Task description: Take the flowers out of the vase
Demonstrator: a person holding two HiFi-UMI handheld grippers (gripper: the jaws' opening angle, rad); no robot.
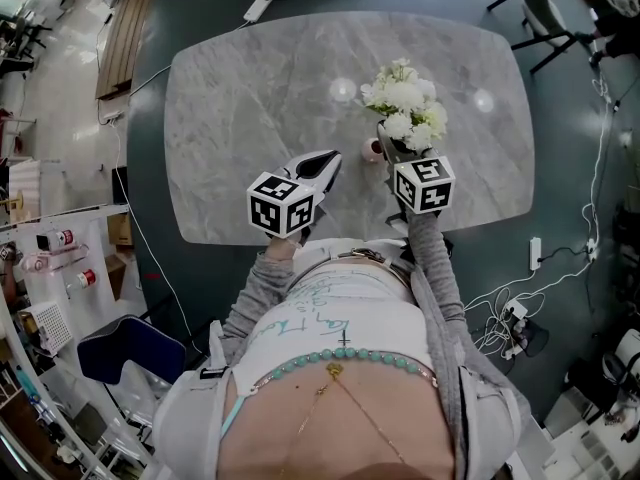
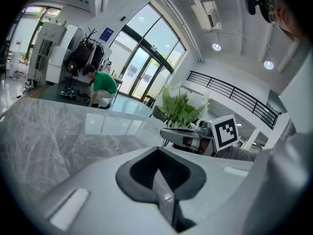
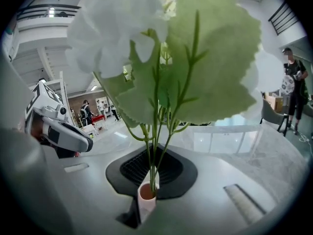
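Right gripper [image 3: 146, 190] had its jaws closed narrowly on the vase [image 3: 145, 199], a small white tube with a pinkish mouth, low at the centre of the right gripper view. In the head view that gripper [image 1: 395, 153] sat right of centre on the grey marble table [image 1: 250, 98], with the vase [image 1: 375, 150] at its tip. Left gripper [image 2: 164, 190] had its jaws pressed together with nothing between them. In the head view it [image 1: 320, 168] hung near the table's lower edge, left of the vase and apart from it. The flowers [image 3: 166, 58], white blooms on broad green leaves, filled the upper half of the right gripper view. In the head view the bunch [image 1: 405, 103] stood just above the right gripper. All the thin green stems ran down together into the vase mouth; whether it held water could not be told. The bunch looked light, its blooms soft and easily crushed and its stems slender and bendy. The best hold was probably on the gathered stems just above the rim, not on the heads. So small a vase seemed likely to lift along with the stems unless held firmly.
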